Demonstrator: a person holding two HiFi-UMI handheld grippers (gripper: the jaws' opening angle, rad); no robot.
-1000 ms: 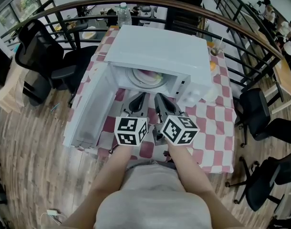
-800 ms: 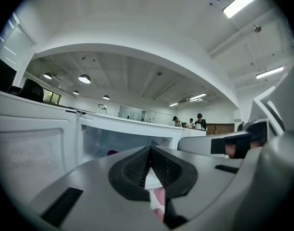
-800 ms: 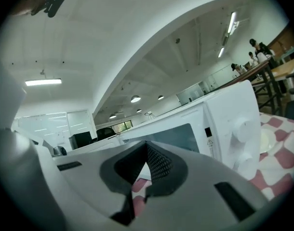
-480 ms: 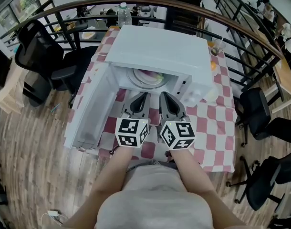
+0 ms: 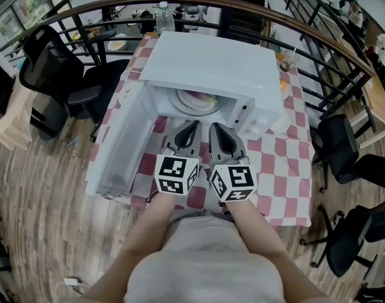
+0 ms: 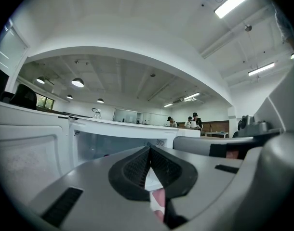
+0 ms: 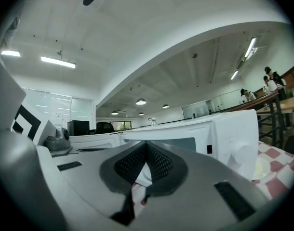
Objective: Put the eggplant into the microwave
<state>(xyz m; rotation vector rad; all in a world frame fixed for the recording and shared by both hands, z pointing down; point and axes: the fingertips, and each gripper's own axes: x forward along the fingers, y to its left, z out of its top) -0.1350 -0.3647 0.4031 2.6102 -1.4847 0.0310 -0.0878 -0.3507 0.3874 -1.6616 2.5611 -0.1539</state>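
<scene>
The white microwave [image 5: 211, 74] stands on a red-and-white checked table [image 5: 281, 169], its door [image 5: 120, 141] swung open to the left. In its cavity a white plate [image 5: 194, 101] carries something pinkish and yellow-green; I cannot tell whether that is the eggplant. My left gripper [image 5: 194, 127] and right gripper [image 5: 214, 129] lie side by side just in front of the opening, pointing level at it. Both are shut and hold nothing. In the left gripper view the pads of the left gripper [image 6: 149, 150] meet before the cavity; the right gripper [image 7: 146, 148] faces the control panel [image 7: 232, 141].
A water bottle [image 5: 163, 17] stands behind the microwave and a cup with a straw [image 5: 286, 60] at the table's far right. Black office chairs stand left [image 5: 60, 74] and right [image 5: 344, 150]. A curved railing [image 5: 306, 30] runs behind the table.
The right gripper has rolled, so its marker cube now shows a different face, and it sits a little closer to the left one. The left gripper has stayed put.
</scene>
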